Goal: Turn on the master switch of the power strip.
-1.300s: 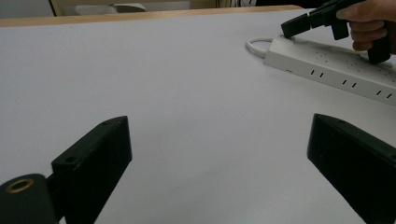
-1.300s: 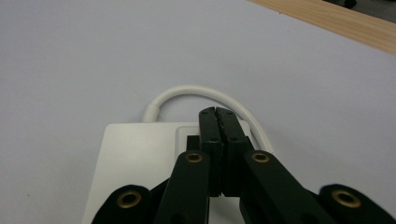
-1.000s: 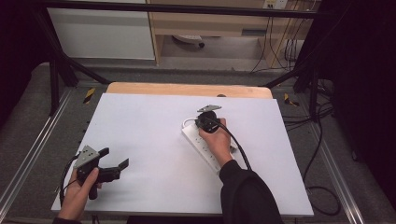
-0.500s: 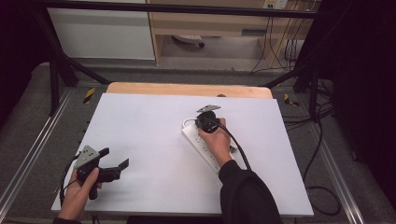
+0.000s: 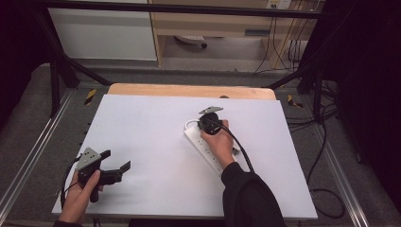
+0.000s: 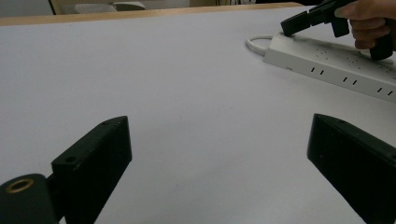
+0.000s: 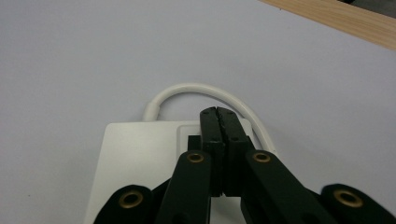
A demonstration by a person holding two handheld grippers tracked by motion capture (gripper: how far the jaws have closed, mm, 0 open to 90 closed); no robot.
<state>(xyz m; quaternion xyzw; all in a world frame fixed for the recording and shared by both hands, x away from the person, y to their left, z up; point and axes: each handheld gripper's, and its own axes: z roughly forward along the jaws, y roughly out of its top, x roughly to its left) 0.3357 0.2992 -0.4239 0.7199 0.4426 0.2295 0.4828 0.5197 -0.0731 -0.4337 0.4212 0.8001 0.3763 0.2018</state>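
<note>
Right black two-jaw gripper (image 7: 218,114): jaws pressed together, empty, tips over the cable end of the long white plastic power strip (image 5: 206,147), mid-table, on the white tabletop (image 5: 151,127). Left black two-jaw gripper (image 5: 115,163): jaws spread wide, empty, near corner.

A white cabinet (image 5: 101,33) and dangling black cables (image 5: 283,47) stand beyond the wooden table edge (image 5: 189,90).

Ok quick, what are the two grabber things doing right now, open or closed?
Left gripper: open, holding nothing, above the white table.
Right gripper: closed, nothing between its jaws, tips over the end of the power strip.
</note>
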